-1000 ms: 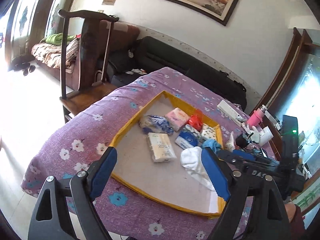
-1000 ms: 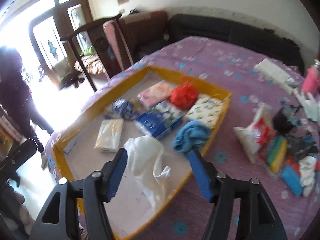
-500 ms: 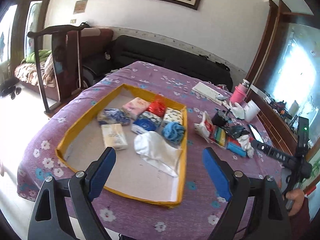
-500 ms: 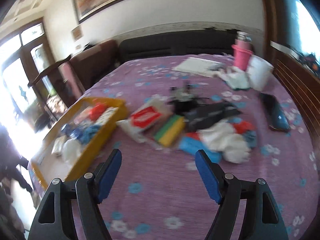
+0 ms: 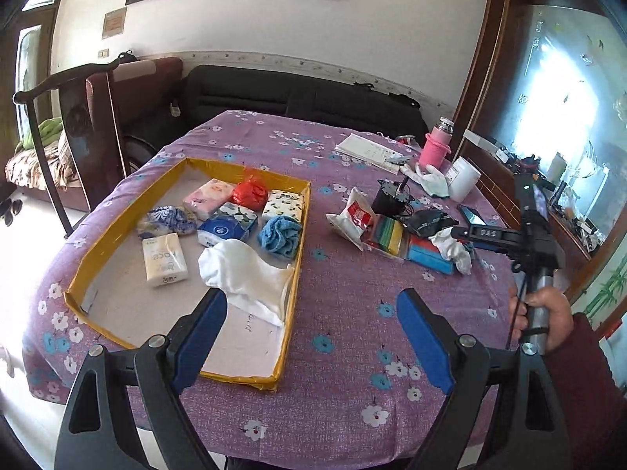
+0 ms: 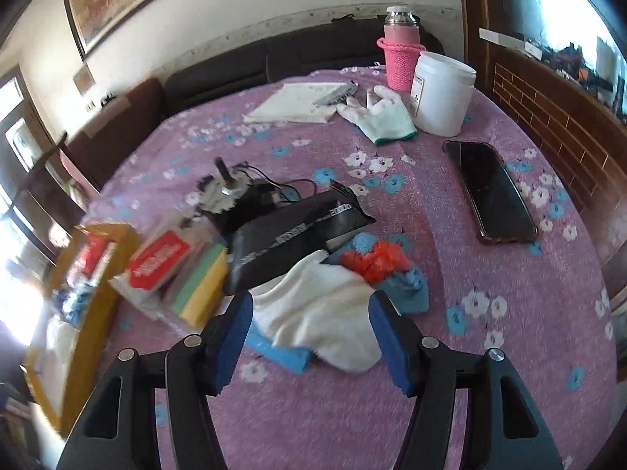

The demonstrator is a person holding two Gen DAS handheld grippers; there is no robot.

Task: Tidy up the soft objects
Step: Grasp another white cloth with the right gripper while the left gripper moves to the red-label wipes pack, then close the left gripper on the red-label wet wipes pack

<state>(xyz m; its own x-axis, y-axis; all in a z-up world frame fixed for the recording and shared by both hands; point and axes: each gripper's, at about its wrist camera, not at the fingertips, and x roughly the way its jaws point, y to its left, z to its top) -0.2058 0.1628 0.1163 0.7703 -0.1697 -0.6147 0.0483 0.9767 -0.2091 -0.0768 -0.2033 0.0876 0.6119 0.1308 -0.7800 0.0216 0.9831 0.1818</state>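
- Right of the yellow tray (image 5: 292, 274), on the purple flowered table (image 5: 345, 313), lies the unsorted heap of soft things: a white cloth (image 6: 325, 313) on top, an orange scrap (image 6: 372, 260) and a light blue knit (image 6: 407, 286) just behind it, a flat blue cloth (image 6: 278, 352) underneath.
- Between heap and tray sit striped sponges (image 6: 200, 286) and a red-labelled packet (image 6: 156, 258); a black pouch (image 6: 290, 235) touches the white cloth's far edge.
- Inside the tray lie a white towel (image 5: 243, 274), a blue towel (image 5: 280, 235), several tissue packs (image 5: 164, 258) and a red bag (image 5: 250, 194).
- The right tool (image 6: 309, 337) hangs over the white cloth, fingers either side of it and not pressing; its jaws have just been closing, and are still parted.
- The left tool (image 5: 313, 337) hovers released above the tray's near right corner, nothing between its fingers.
- Farther from the tray: a phone (image 6: 493, 192), a white glove (image 6: 380, 113), a white jar (image 6: 443, 92) and a pink bottle (image 6: 401, 51).
- A hand (image 5: 544, 321) grips the right tool's handle.
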